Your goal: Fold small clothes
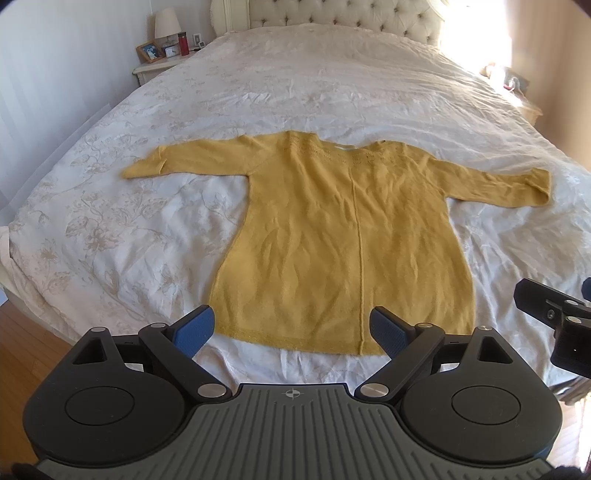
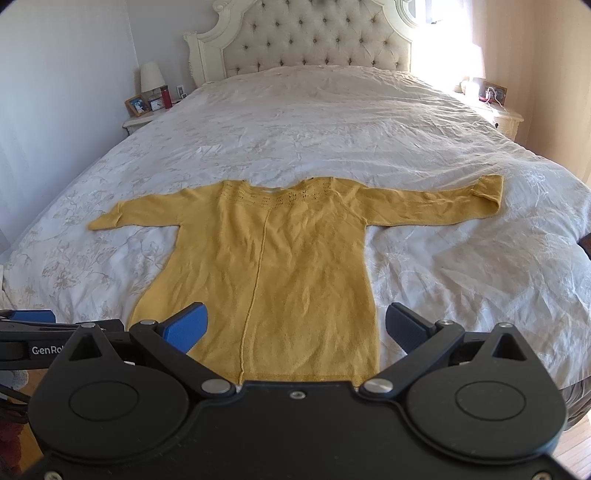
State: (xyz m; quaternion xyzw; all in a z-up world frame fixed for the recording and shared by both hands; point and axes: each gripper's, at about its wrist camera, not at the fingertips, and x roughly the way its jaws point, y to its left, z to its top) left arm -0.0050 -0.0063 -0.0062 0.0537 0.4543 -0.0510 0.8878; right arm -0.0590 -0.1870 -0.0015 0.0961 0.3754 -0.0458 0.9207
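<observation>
left wrist: from bed (image 1: 110, 229) foot, facing headboard (image 1: 332, 14), near sweater (image 1: 332, 240) hem | right wrist: same heading, just rightward (hem closer) | shared: sweater, bed, left nightstand (image 1: 155, 68)

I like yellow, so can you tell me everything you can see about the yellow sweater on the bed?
The sweater is mustard yellow and looks like soft knit. It lies flat on the white flowered bed cover, both long sleeves spread out sideways, the neck toward the headboard and the bottom hem nearest the cameras. A raised seam runs down its middle, and small holes make a pattern below the neck. The left sleeve's cuff is folded over. It is wrinkled and not folded yet. Neither gripper appears to touch it; only the bed cover does.
</observation>
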